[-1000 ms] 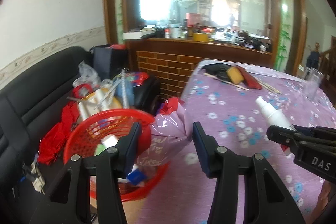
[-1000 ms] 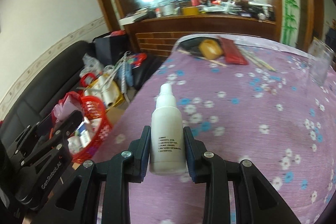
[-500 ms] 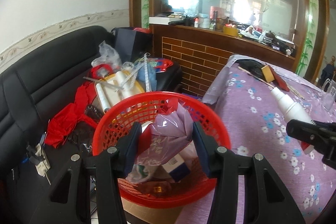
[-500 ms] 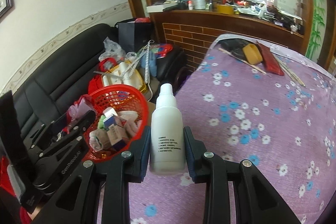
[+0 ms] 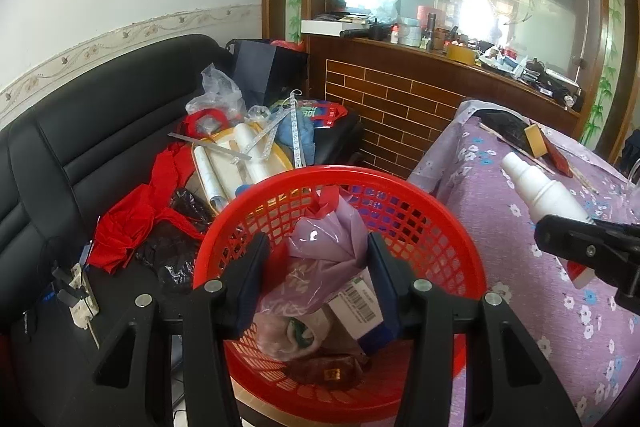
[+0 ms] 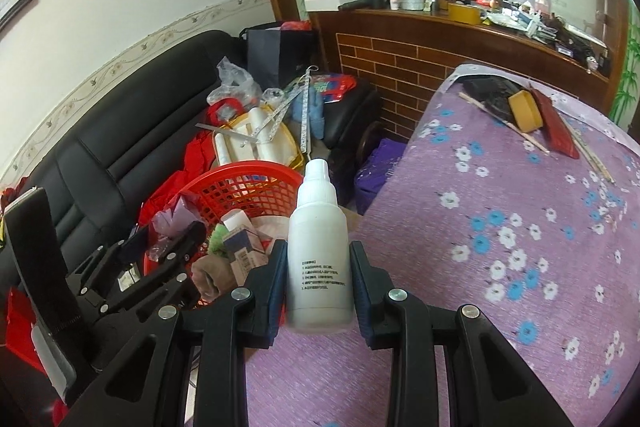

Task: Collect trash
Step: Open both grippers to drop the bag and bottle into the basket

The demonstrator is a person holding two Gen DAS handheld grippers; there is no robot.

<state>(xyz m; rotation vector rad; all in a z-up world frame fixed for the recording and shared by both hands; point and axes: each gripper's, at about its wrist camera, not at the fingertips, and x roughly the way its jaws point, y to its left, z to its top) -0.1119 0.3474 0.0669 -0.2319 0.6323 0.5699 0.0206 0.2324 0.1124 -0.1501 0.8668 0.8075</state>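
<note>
Here, left hand-held gripper (image 5: 316,259) clamping pink bag (image 5: 324,251) inside red basket (image 5: 440,227) rim; right hand-held gripper (image 6: 318,279) clasping white bottle (image 6: 318,255) over table edge (image 6: 384,195).

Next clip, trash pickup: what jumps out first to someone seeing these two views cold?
The red basket fills the middle of the left wrist view, half full of trash, with the left gripper holding a crumpled pink plastic bag over it. In the right wrist view, the right gripper clamps a white bottle upright above the edge of the purple flowered tablecloth. Behind the basket, clutter is heaped on a black sofa.
</note>
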